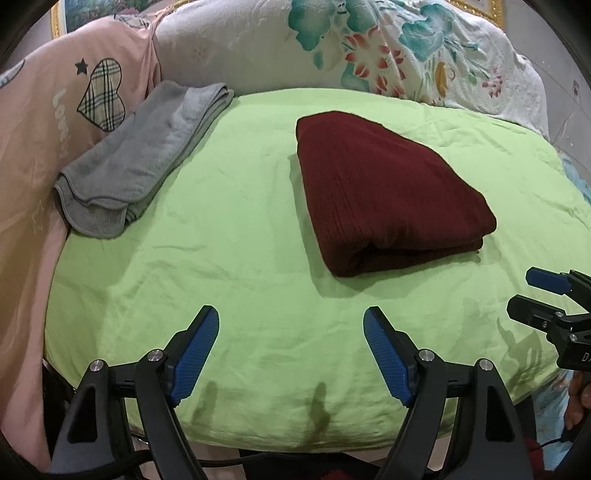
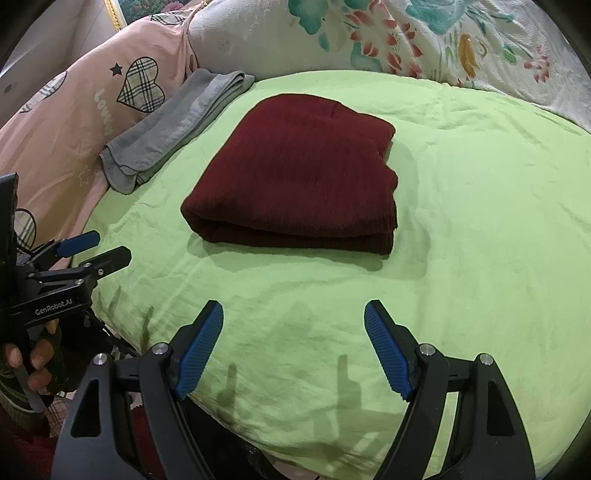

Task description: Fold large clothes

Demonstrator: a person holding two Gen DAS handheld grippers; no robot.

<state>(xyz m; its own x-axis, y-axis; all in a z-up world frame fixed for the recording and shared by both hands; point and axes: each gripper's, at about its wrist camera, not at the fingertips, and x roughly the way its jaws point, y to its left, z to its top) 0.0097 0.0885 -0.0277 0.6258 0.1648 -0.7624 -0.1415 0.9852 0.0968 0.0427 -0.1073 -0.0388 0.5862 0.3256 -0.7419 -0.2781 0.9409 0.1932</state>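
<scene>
The gold picture frame (image 1: 55, 22) is cropped at eleven o'clock; the pink pillow (image 1: 33, 122) hides its lower part.

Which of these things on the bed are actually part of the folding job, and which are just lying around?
Part of the job:
maroon garment, already folded
left gripper, open
right gripper, open

Lying about:
grey towel
pink bedding
floral quilt
green sheet underneath

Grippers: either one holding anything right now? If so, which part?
Nothing is held. The left gripper and right gripper are both open over the green sheet, short of the folded maroon garment, which lies untouched.
</scene>
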